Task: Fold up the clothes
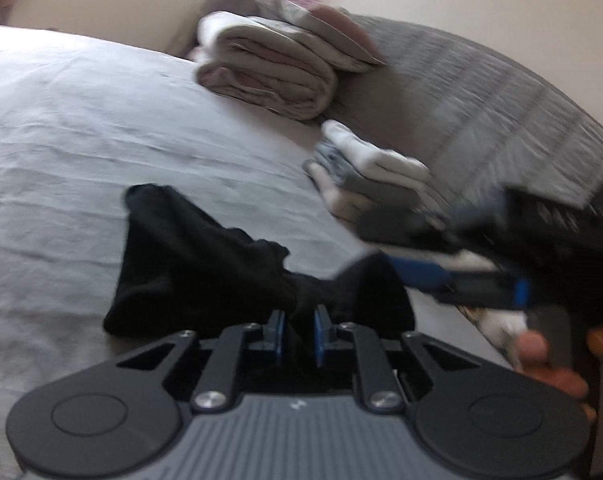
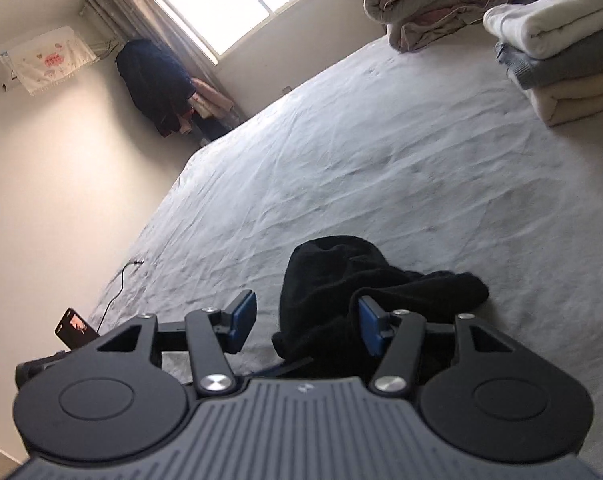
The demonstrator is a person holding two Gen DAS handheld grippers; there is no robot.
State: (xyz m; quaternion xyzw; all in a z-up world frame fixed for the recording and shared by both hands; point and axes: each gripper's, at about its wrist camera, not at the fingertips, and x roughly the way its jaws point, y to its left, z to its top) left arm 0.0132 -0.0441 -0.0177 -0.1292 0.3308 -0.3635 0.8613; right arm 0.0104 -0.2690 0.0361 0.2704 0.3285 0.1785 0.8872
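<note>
I see one black garment (image 1: 189,264), soft and crumpled, lying bunched on the pale bedsheet in the lower middle of the left wrist view. In the right wrist view it (image 2: 341,292) sits heaped, lower centre-right, unfolded.

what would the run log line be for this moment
stage: fold start | left claw: shut on black garment | right claw: open, beside garment | garment: crumpled on bed sheet | folded stack: at bed edge
</note>
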